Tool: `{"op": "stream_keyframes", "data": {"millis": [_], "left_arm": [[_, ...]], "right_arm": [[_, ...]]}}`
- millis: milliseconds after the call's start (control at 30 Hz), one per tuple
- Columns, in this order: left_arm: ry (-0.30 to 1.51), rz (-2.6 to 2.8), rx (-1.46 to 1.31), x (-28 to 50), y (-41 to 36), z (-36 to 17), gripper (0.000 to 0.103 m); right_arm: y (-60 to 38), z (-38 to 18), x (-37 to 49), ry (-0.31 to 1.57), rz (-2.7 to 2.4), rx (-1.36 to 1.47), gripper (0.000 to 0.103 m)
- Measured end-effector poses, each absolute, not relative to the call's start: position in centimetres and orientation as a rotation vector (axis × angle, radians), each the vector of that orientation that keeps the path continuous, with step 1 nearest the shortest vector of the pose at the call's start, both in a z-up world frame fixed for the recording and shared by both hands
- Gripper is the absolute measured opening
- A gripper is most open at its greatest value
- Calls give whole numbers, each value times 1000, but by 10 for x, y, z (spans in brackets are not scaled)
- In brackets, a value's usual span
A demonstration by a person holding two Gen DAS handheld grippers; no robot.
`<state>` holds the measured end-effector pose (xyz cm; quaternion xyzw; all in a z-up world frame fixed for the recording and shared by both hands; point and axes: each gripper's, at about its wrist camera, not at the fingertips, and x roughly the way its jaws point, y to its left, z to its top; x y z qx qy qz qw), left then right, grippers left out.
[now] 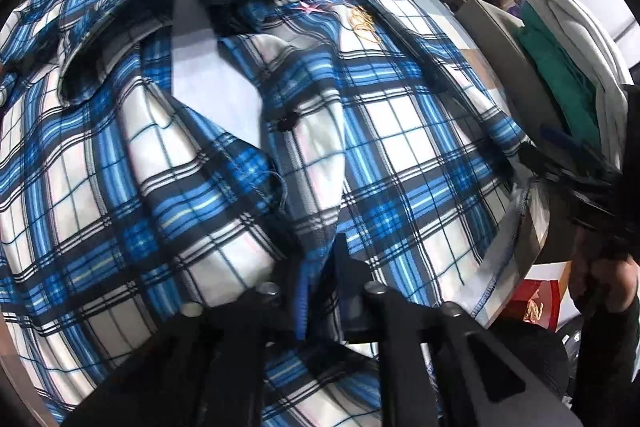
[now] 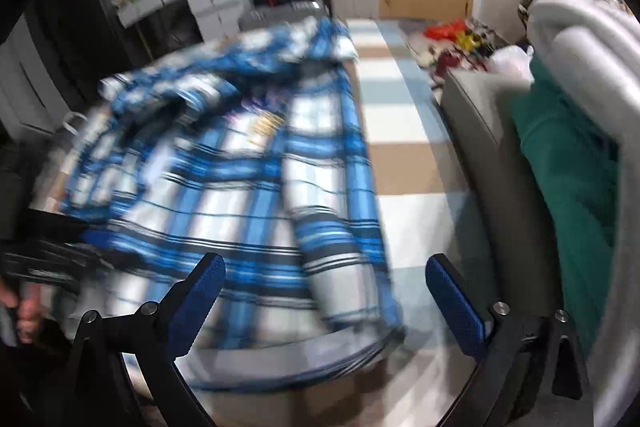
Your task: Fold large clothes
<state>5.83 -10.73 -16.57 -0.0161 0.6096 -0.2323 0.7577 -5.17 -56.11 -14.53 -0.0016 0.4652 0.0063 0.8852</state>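
The shirt [image 1: 280,155], blue-and-white plaid, is spread rumpled across the tabletop [image 2: 240,391], collar at the far end, front placket gaping open down the middle. Looks like the fold hasn't really been started yet. For this step, the fabric should probably be pulled taut and flattened first so the halves get lined up, otherwise wrinkles get baked into the fold.

The left gripper [image 1: 320,279] is pinched shut on a bunched ridge of the shirt near the hem edge, cloth squeezed between the pads. The right gripper [image 2: 324,303] is spread fully wide over the near right edge of the shirt; nothing is held, and contact can't be made out through the blur.
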Motion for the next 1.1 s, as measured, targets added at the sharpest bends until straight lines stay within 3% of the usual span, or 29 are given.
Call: {"op": "stream_keyframes", "data": {"millis": [67, 100, 133, 200, 433, 567, 633, 667, 700, 733, 767, 833, 900, 1100], "left_arm": [[1346, -512, -50, 62, -102, -166, 3], [1347, -509, -50, 64, -98, -164, 3], [1342, -504, -44, 64, -96, -163, 3], [1338, -491, -29, 67, -91, -160, 3], [1319, -568, -44, 47, -87, -146, 3], [1306, -563, -16, 27, -73, -135, 4], [1265, -535, 19, 14, -61, -127, 10], [1249, -506, 40, 7, -55, -126, 26], [1222, -463, 68, -1, -44, -125, 48], [1195, -436, 85, -2, -44, -126, 58], [1165, -402, 102, -7, -37, -127, 64], [1137, -301, 144, -9, -15, -135, 64], [1175, -225, 134, -5, 10, -150, 64], [1174, -54, -19, -2, 75, -160, 64]], "right_arm": [[-566, -161, -42, 1028, -17, -36, 79], [-569, -168, -39, 1066, -12, -37, 35], [-574, -169, -40, 1080, 27, 7, 10], [-582, -158, -49, 1045, 46, 65, 4], [-626, -121, -91, 964, 162, 429, 4], [-609, -129, -93, 1021, 12, 197, 6], [-596, -135, -91, 1051, -62, 47, 6], [-591, -136, -90, 1059, -80, 1, 7], [-590, -135, -90, 1057, -90, -19, 16], [-587, -130, -92, 1043, -98, -25, 31], [-586, -124, -94, 1020, -95, -16, 39], [-570, -103, -99, 939, -57, 4, 68], [-544, -81, -104, 862, 26, 9, 82], [-447, -81, -82, 882, 344, 77, 86]]}}
